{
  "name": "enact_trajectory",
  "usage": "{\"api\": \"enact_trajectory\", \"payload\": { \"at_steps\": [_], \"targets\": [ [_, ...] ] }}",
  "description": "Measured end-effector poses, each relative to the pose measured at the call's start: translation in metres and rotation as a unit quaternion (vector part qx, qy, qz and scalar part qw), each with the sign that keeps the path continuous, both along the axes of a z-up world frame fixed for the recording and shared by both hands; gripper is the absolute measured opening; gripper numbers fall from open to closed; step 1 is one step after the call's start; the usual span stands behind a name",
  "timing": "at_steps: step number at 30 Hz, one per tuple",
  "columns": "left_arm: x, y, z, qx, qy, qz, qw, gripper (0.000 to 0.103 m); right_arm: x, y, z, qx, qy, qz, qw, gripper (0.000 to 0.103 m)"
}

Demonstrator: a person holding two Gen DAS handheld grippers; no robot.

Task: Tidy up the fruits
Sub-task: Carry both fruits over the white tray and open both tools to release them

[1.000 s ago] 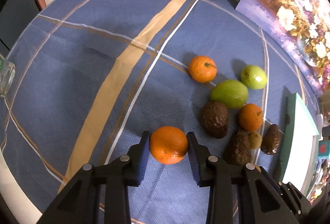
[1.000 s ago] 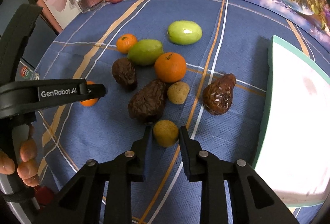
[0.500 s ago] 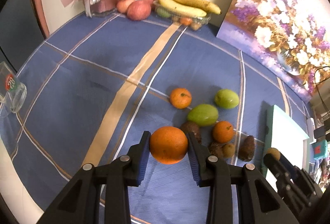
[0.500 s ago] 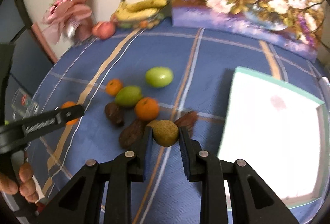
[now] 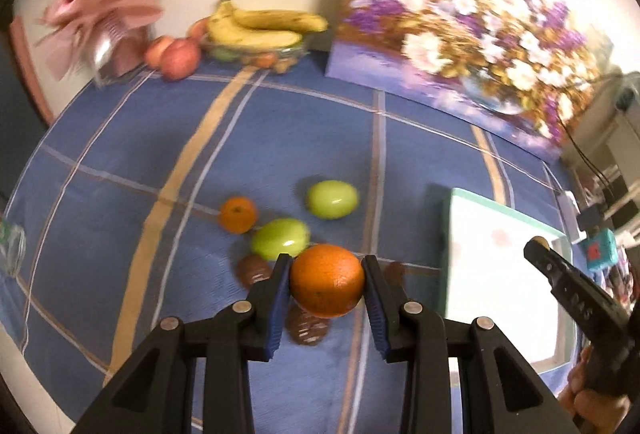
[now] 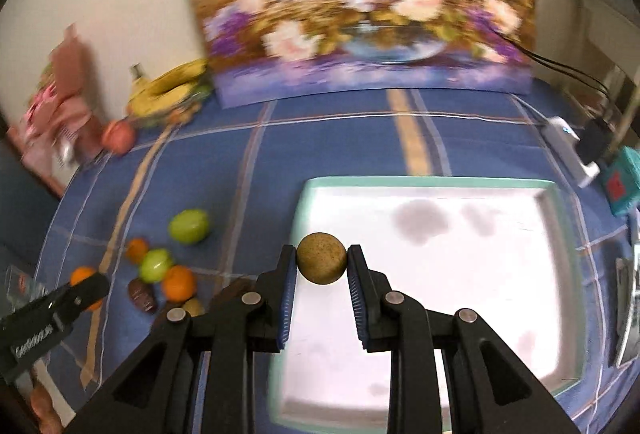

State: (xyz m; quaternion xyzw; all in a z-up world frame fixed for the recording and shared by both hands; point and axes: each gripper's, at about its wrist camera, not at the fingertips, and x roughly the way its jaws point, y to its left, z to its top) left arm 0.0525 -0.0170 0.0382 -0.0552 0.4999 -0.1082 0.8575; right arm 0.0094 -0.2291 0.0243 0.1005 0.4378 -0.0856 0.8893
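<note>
The left gripper (image 5: 326,288) is clenched on a large orange (image 5: 327,279), which sits between its blue-padded fingers (image 5: 279,298) and is held clear of the blue plaid tablecloth (image 5: 140,138). Beyond it on the cloth lie a small tangerine (image 5: 237,214), a green fruit (image 5: 280,244) just right of that tangerine, and a rounder green fruit (image 5: 333,199) farther right; a dark wrinkled fruit (image 5: 253,270) shows near the left finger and another (image 5: 306,328) partly under the orange. The right gripper (image 6: 321,268) grasps a small round brown speckled fruit (image 6: 321,263) between its pads and holds it over the near-left part of a white tray with a pale green rim (image 6: 424,181); whether the fruit touches the tray cannot be told. In the right wrist view the remaining fruit cluster lies to the left of the tray, including another orange citrus (image 6: 178,284). At the far edge of the table stand a flower painting (image 6: 360,6), a dish of bananas (image 5: 260,30) and two red apples (image 5: 174,52), with a pink wrapped bouquet (image 5: 104,14) at far left. Both views are somewhat blurred.
</note>
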Motion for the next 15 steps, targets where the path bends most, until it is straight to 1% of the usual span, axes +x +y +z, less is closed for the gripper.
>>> {"api": "enact_trajectory", "payload": {
  "at_steps": [4, 7, 15],
  "targets": [
    [0.004, -0.034, 0.004, 0.002, -0.008, -0.038, 0.9992, 0.037, 0.003, -0.034, 0.004, -0.003, 0.007, -0.050, 0.999, 0.027],
    [0.006, -0.060, 0.003, 0.004, -0.006, -0.069, 0.9976, 0.037, 0.002, -0.053, 0.007, -0.013, 0.008, -0.073, 0.997, 0.027],
    [0.009, -0.124, -0.009, 0.023, -0.010, -0.133, 0.9908, 0.037, -0.003, -0.106, 0.003, -0.003, 0.019, -0.132, 0.991, 0.027]
  ]
}}
